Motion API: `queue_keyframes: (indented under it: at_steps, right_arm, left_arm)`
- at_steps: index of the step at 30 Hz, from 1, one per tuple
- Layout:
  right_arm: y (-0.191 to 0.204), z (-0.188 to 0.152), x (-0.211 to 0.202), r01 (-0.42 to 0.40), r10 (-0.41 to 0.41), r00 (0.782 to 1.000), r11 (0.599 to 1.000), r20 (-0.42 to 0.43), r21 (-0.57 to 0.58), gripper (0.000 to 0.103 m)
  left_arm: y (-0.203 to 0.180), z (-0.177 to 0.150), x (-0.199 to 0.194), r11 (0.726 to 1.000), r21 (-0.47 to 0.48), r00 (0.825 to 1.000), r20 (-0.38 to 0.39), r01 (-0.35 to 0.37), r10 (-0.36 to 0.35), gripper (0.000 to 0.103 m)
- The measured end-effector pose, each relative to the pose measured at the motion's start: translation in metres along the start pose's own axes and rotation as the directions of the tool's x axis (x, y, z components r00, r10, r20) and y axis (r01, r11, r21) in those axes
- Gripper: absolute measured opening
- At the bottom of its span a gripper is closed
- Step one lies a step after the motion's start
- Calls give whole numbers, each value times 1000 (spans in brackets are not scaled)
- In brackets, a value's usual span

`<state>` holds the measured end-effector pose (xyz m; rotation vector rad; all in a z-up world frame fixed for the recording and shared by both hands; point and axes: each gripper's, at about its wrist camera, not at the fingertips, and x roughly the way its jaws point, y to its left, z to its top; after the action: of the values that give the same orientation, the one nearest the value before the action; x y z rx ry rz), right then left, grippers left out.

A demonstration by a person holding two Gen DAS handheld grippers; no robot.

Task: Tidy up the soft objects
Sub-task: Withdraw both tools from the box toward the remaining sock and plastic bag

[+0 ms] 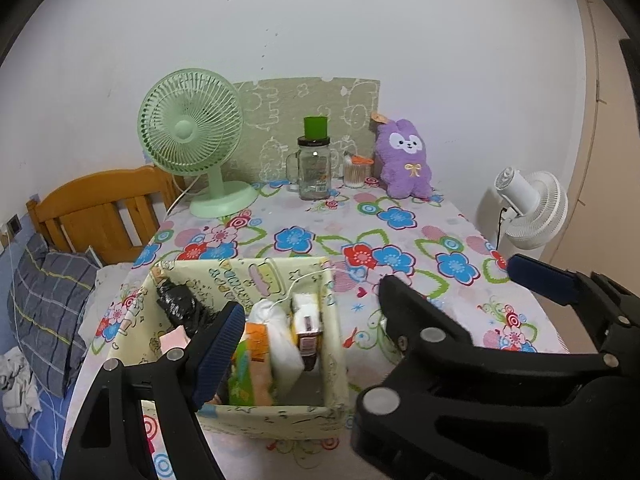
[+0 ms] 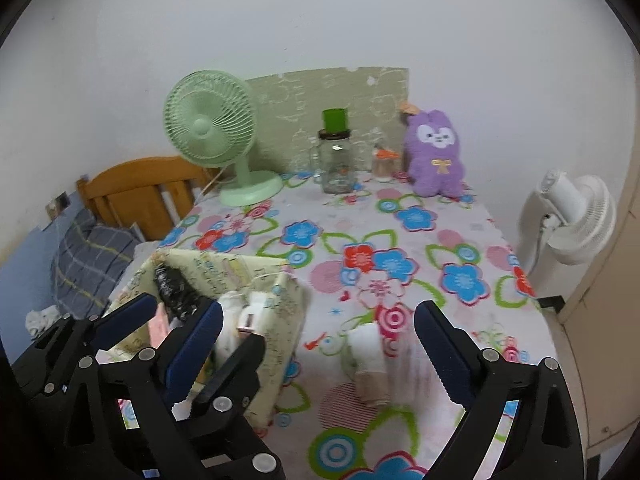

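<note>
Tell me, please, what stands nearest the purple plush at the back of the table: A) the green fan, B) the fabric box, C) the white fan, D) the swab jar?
D: the swab jar stands right beside the purple plush, left of it.

Bare flowered tablecloth (image 2: pixel 360 240) mid-table; storage box (image 1: pixel 332 320) near left, fan (image 1: pixel 192 136), jar (image 1: pixel 314 172) and plush (image 1: pixel 404 160) at the back.

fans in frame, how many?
2. A green desk fan stands at the table's far left corner; a white fan stands off the table's right edge, by the wall. None appear hidden.
</note>
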<state>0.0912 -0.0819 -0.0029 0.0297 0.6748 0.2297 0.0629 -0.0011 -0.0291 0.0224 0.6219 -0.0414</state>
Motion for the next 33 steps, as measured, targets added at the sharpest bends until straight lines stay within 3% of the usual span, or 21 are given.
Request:
queue_keyframes:
  at_steps: [4,13,24,33]
  right_arm:
    - [-11,0,-11,88,-88,996,996,29,7,98]
    - [-38,-3,-21,139,-140,989,990,41,40,98]
    - [-68,-11,-26,183,-186,981,982,56,51,98]
    - [-89,-19,-13,165,-167,986,984,25,60,95]
  left_arm:
    - [-12,2,-1,1000,12,1000,7,13,-13,83]
    - [-37,2,0,999,26,999,12,30,-30,81]
    - [-67,0,10,997,60,999,-5,44,-43,81]
    - [-85,-6,30,995,72,997,-46,63,-60,81]
